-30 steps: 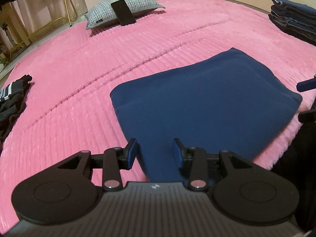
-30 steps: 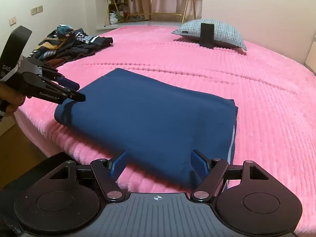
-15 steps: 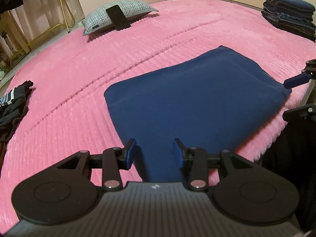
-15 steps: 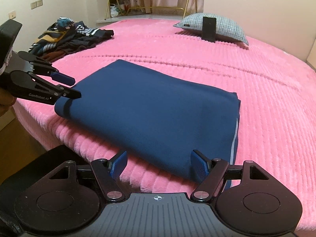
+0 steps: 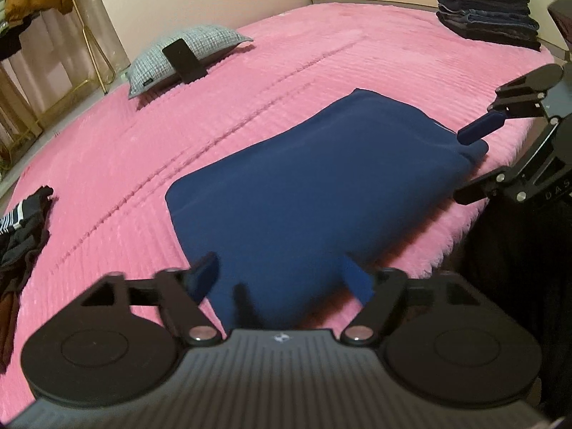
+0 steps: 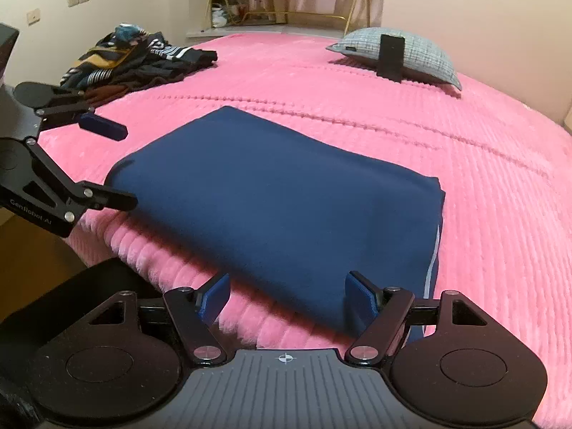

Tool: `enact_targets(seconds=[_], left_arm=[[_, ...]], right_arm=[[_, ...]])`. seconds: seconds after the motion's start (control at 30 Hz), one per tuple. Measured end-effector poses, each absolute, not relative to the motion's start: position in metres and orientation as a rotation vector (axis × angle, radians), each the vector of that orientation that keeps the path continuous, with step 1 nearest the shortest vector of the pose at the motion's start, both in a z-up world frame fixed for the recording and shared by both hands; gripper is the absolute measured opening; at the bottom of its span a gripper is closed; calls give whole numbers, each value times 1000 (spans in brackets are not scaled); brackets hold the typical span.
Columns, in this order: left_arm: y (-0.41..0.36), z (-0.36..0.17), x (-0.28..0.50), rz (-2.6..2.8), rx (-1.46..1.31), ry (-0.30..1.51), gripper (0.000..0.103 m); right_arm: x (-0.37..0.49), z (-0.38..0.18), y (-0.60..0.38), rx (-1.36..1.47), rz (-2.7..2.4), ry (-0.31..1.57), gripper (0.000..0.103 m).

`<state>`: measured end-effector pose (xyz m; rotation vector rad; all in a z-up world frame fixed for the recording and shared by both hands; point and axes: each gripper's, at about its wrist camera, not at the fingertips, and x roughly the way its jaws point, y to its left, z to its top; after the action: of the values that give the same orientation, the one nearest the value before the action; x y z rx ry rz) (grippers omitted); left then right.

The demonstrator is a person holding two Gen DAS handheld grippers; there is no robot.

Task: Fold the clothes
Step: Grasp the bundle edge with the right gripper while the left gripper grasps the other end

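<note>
Right claw (image 6: 284, 296) jaws wide apart, straddling near edge of folded navy cloth (image 6: 279, 207) on pink bed (image 6: 482, 164). Left claw (image 6: 125, 166) at the cloth's left corner, jaws apart, lower finger looks to be touching the corner; hard to tell. Heap of unfolded clothes (image 6: 139, 62) far left. Grey pillow (image 6: 397, 55) far right, dark phone (image 6: 391, 57) propped against it.

A wide bed covered by a pink ribbed blanket (image 5: 286, 82) carries everything. A folded navy garment (image 6: 279, 200) lies flat near the front edge — a grey checked pillow (image 6: 400, 55) with a dark upright object against it sits far back. A loose pile of dark, striped clothes (image 6: 136, 60) lies at one side, a neat stack of folded clothes (image 5: 488, 7) at the other.
</note>
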<state>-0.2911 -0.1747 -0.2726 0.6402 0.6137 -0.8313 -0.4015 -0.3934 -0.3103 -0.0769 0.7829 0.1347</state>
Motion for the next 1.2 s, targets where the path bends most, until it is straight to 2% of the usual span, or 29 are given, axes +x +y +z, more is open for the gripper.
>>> enact_targets(seconds=[0.07,0.1,0.27,0.53,0.6,0.63,0.67,0.77,0.8,0.87,0.93,0.97,1.2], left_arm=[[-176,-275,-292,-834,660,612,87],[-177,-276,-293,-837,673,607,92],[-180,-281,-305,-871,775,537,98],[-173,-292,-321,-912,950,417,97],[-169,-292,-322,-931,951,424,95],[-167,-292,-321,-938,950,429,93],[-167,-293,-321,-939,950,430,90],[-172,-298,-323,-940,974,415,82],[-174,-300,-324,-943,985,409,81],[-180,-306,-325,-950,1010,395,81],[-185,-311,-325,-954,1037,385,81],[-186,-314,-325,-955,1049,382,81],[-189,-327,-318,-939,1080,397,80]], right_arm=[[-402,-311,-392,-96,137,783,90],[-402,-312,-391,-108,139,780,92],[-398,-314,-382,-237,160,779,92],[-399,-328,-365,-574,187,739,92],[-399,-332,-365,-622,191,736,92],[-400,-334,-364,-641,194,731,90],[-400,-336,-363,-657,203,732,80],[-392,-343,-360,-673,249,766,73],[-389,-345,-359,-673,266,776,70],[-385,-349,-359,-683,277,785,54],[-382,-352,-360,-695,283,790,49],[-380,-354,-360,-701,286,793,42],[-370,-359,-364,-697,288,806,26]])
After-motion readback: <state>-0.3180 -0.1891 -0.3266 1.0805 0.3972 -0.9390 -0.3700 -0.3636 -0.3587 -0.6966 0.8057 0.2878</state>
